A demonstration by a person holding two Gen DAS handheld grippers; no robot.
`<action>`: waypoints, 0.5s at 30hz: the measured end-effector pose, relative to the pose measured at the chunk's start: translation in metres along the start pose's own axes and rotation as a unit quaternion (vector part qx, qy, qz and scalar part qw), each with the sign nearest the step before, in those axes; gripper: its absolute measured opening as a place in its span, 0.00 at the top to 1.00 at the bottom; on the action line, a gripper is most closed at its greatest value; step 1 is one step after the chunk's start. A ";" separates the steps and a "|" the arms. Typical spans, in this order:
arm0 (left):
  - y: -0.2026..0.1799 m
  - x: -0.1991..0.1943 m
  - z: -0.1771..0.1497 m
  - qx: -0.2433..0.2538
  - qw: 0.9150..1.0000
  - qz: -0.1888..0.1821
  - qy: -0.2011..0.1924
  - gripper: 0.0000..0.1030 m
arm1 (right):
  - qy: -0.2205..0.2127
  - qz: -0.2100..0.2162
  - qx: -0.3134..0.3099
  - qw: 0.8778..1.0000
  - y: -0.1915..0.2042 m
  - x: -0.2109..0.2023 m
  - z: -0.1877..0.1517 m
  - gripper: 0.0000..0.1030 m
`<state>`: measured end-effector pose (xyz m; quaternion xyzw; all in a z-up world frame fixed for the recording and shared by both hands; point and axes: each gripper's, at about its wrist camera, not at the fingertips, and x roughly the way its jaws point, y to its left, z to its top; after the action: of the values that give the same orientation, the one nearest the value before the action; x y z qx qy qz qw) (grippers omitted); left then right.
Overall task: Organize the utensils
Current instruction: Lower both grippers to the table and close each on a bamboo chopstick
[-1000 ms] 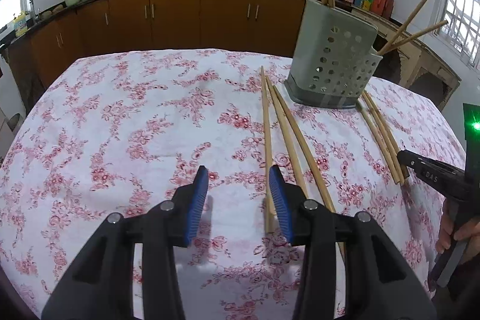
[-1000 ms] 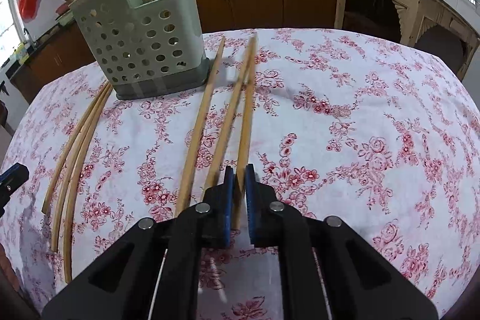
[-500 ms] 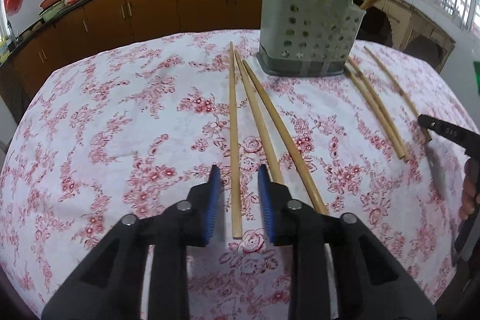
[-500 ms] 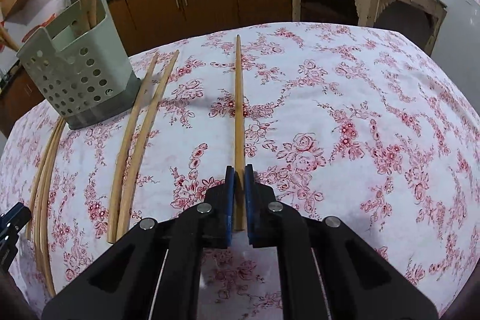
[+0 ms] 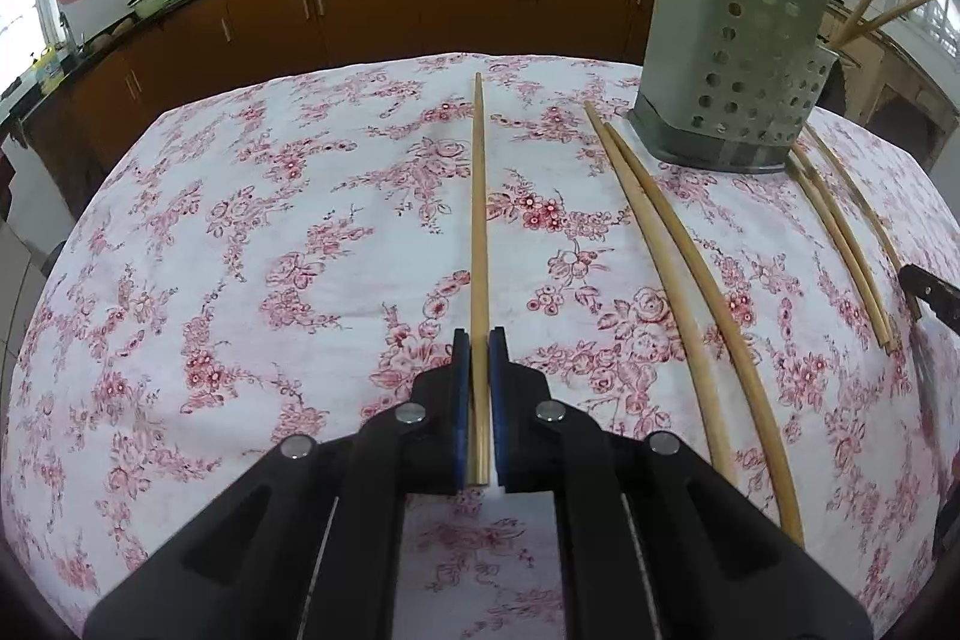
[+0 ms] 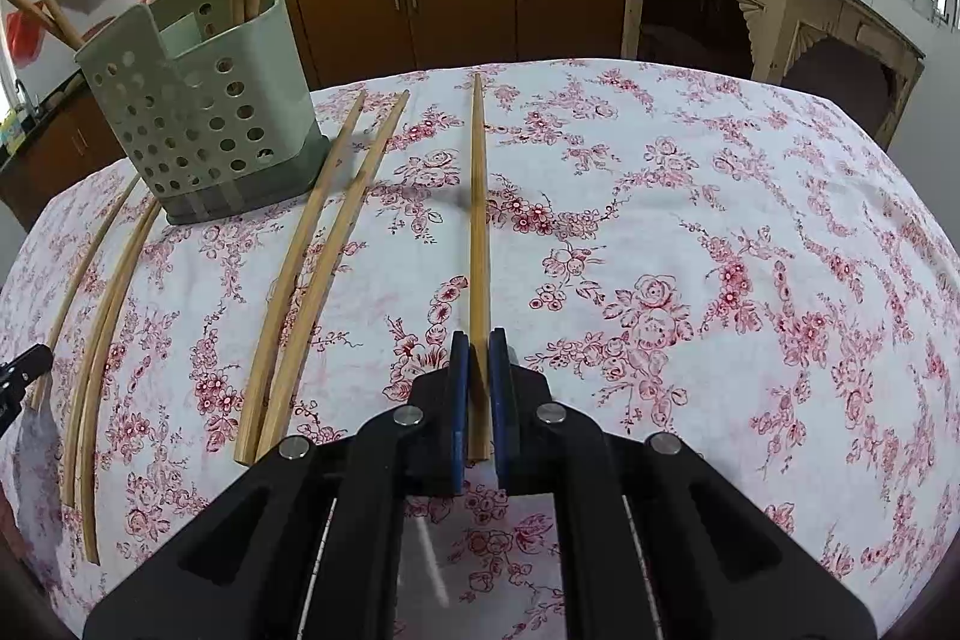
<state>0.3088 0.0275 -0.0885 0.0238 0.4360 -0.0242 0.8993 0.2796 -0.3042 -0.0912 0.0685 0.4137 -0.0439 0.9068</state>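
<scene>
Left gripper [image 5: 479, 340] fingers closed to a narrow slot, right gripper [image 6: 479, 340] fingers likewise

floral table [image 5: 270, 244] bears chopsticks [image 5: 672, 256], holder [image 5: 729, 58].

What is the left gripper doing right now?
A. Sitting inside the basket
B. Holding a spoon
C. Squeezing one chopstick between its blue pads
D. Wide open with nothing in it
C: in the left wrist view the left gripper has its blue pads closed on a single chopstick that points out over the flowered tablecloth.
</scene>
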 end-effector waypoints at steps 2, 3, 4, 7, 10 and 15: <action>0.001 0.000 0.000 -0.001 1.000 -0.001 0.000 0.92 | 0.000 0.002 0.002 1.000 0.000 0.000 0.000 0.93; 0.001 0.001 0.001 -0.002 1.000 -0.002 0.000 0.91 | 0.000 0.001 0.001 1.000 0.000 0.000 0.000 0.93; 0.002 0.001 0.001 -0.004 1.000 -0.003 0.000 0.91 | 0.000 0.001 0.001 1.000 0.000 0.000 0.000 0.93; 0.002 0.001 0.002 -0.006 1.000 -0.006 0.000 0.91 | 0.001 0.000 0.000 1.000 -0.001 0.000 0.001 0.92; 0.003 0.001 0.000 -0.007 1.000 -0.006 -0.001 0.91 | 0.001 0.000 0.001 1.000 -0.001 0.000 0.001 0.92; 0.003 -0.001 -0.001 -0.008 1.000 -0.007 -0.001 0.91 | 0.001 0.001 0.001 1.000 -0.001 0.000 0.002 0.92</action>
<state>0.3081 0.0310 -0.0883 0.0133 0.4356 -0.0273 0.8996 0.2806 -0.3058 -0.0903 0.0694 0.4147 -0.0437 0.9063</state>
